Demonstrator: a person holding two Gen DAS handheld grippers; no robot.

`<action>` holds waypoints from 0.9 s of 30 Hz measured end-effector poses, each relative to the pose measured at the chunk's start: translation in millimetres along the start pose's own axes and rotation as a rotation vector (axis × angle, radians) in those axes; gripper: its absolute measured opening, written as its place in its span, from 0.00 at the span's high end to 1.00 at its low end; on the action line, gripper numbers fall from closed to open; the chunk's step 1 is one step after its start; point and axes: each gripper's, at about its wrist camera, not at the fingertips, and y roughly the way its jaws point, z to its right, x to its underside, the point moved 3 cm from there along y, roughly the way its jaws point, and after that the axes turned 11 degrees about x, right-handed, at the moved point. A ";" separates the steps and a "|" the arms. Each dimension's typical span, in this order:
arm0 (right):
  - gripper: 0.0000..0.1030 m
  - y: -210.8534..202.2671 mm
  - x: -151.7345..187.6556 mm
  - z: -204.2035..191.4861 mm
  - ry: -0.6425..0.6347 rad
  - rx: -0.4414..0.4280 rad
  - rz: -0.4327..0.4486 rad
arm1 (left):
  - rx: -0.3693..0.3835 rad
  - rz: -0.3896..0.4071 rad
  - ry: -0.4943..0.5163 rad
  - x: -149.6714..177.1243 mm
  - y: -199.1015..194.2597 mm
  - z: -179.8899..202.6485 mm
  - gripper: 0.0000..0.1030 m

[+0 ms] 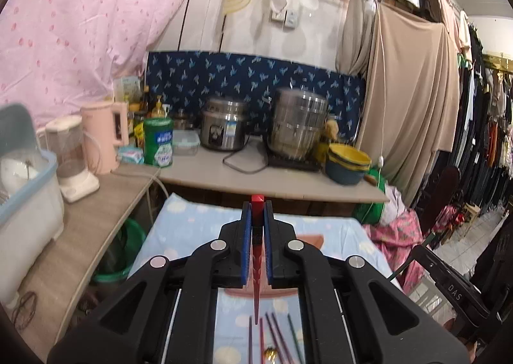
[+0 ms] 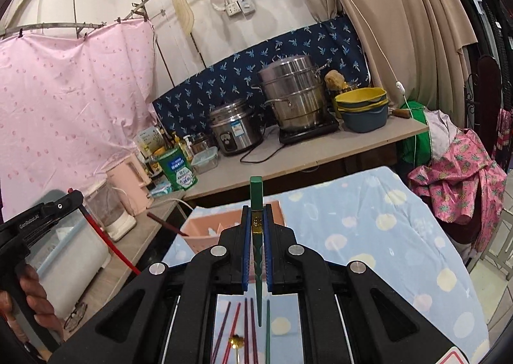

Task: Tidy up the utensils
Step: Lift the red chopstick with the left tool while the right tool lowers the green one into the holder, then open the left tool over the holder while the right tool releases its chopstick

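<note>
Broadly, the scene is a desk draped in a pale blue cloth with cream and yellow spots (image 2: 368, 219), set in front of a longer grey desk (image 2: 304, 155) crowded with steel pots and stacked bowls. On the cloth's far edge stands a salmon-pink plastic utensil holder (image 2: 205, 232) with a dark chopstick already leaning out of it. Closer in, loose chopsticks (image 2: 247, 325) in maroon, red and green lie on the cloth below both grippers, with a small gold-coloured piece among them that I cannot identify.

Both tools are lifted clear of the cloth. The left gripper (image 1: 256, 210) has its blue-padded fingers closed on a slim red chopstick (image 1: 257, 203); its square butt pokes out past the fingertips and its tapered tip hangs back toward the camera. The right gripper (image 2: 256, 213) is clamped the same way on a slim green chopstick (image 2: 256, 191) with a gold band.

These sticks look light, rigid and glossy — likely lacquered, so probably slippery, and apt to pivot in the pads if caught at a single point. The thick square end looks the best place to hold, and that is where each grip sits. Dropping them into the holder should call for tipping each stick toward upright over an opening.
</note>
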 end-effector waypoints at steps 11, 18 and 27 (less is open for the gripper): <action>0.93 30.8 -78.0 -32.2 0.035 -0.034 0.155 | 0.003 0.109 0.020 -60.4 43.1 3.5 0.93; 0.93 85.1 -69.0 -52.0 0.005 -0.030 0.102 | -0.017 0.054 0.008 -48.8 82.5 -13.4 0.93; 0.93 127.1 -29.2 -50.0 -0.023 -0.007 -0.014 | -0.030 -0.020 -0.013 -20.3 110.8 -32.6 0.93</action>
